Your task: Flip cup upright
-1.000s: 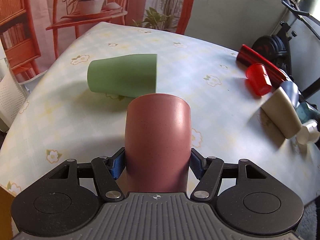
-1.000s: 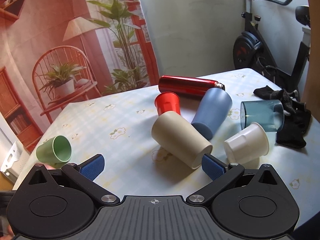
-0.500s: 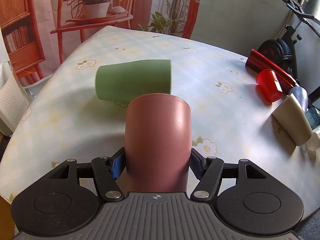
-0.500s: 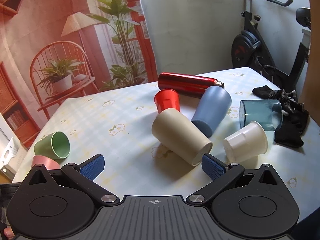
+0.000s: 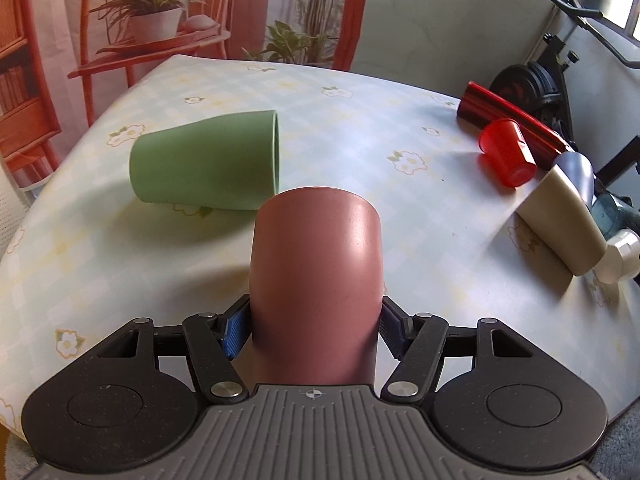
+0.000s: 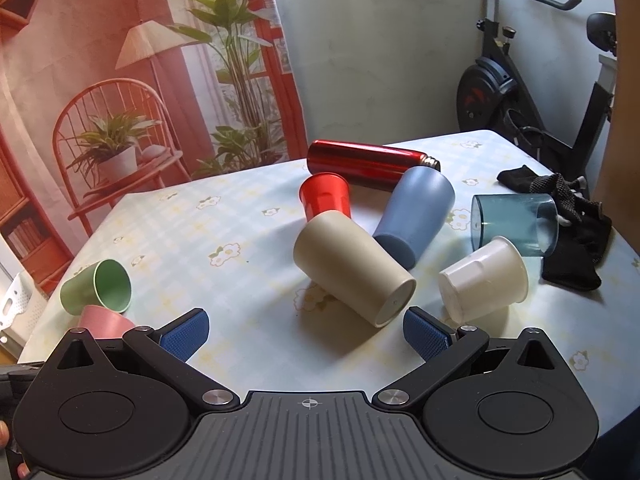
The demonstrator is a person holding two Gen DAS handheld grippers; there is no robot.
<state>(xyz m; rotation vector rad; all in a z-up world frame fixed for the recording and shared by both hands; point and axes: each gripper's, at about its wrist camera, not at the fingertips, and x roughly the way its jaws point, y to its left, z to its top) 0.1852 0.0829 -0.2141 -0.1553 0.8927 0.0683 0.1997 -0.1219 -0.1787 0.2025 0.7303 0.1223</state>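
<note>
My left gripper (image 5: 314, 326) is shut on a pink cup (image 5: 316, 280), its blue pads pressed on both sides of the cup's body; the cup points away from the camera over the near table edge. The pink cup also shows in the right wrist view (image 6: 105, 321) at the far left, beside a green cup (image 6: 98, 286) lying on its side. The green cup (image 5: 208, 166) lies just beyond the pink one in the left wrist view. My right gripper (image 6: 306, 330) is open and empty, just short of a beige cup (image 6: 352, 268) lying on its side.
On the flowered tablecloth (image 6: 240, 232) lie a red cup (image 6: 325, 200), a blue cup (image 6: 414, 210), a clear teal cup (image 6: 514, 224), a white cup (image 6: 482, 284) and a red bottle (image 6: 370, 164). Black gloves (image 6: 572, 232) lie at the right edge. An exercise bike (image 6: 520, 92) stands behind.
The left gripper with the pink cup has shifted toward the green cup and the table's middle; the pink cup has come into the right wrist view. The right gripper has barely moved.
</note>
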